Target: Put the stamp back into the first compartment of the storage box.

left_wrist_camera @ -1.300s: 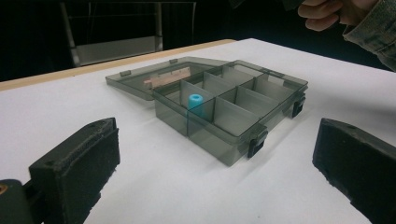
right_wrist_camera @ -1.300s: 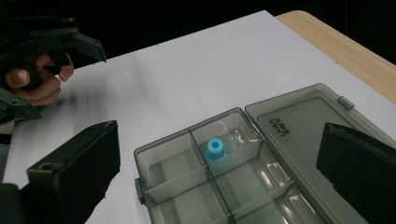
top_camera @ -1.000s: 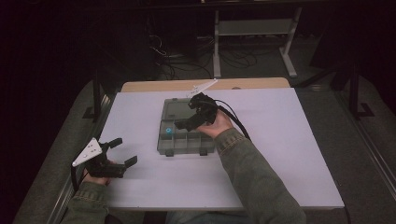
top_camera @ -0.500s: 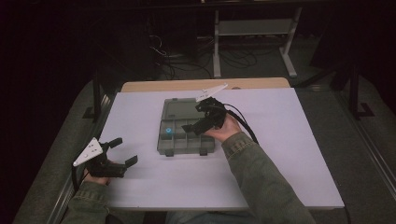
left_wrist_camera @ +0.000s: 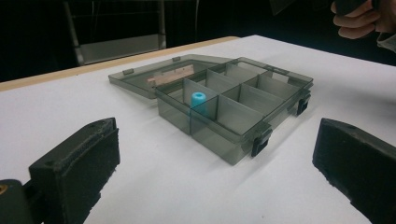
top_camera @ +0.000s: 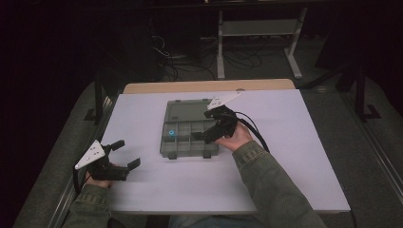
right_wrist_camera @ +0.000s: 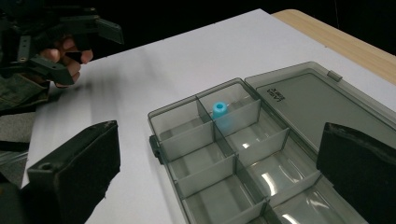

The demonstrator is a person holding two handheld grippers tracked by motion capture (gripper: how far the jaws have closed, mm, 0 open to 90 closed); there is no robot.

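Observation:
A smoky grey compartment box [top_camera: 199, 146] lies mid-table with its lid [top_camera: 187, 111] folded flat behind it. A small blue cylinder [top_camera: 171, 133] stands upright in a compartment at the box's left end; it is also seen as the blue cylinder [left_wrist_camera: 198, 99] and the blue cylinder [right_wrist_camera: 219, 108]. My right gripper [top_camera: 203, 125] hangs open over the box's right part, with nothing between its pads [right_wrist_camera: 74, 168]. My left gripper [top_camera: 127, 153] rests open on the table to the box's near left, facing the box [left_wrist_camera: 233, 102], apart from it.
The white tabletop [top_camera: 285, 156] has a wooden strip [top_camera: 209, 86] along its far edge. Beyond it stand a metal frame [top_camera: 259, 28] and cables on a dark floor. A rail [top_camera: 97, 102] runs at the table's left side.
My right gripper has drawn back a little toward the person and to the right over the box, still open. The left gripper and the box have not moved.

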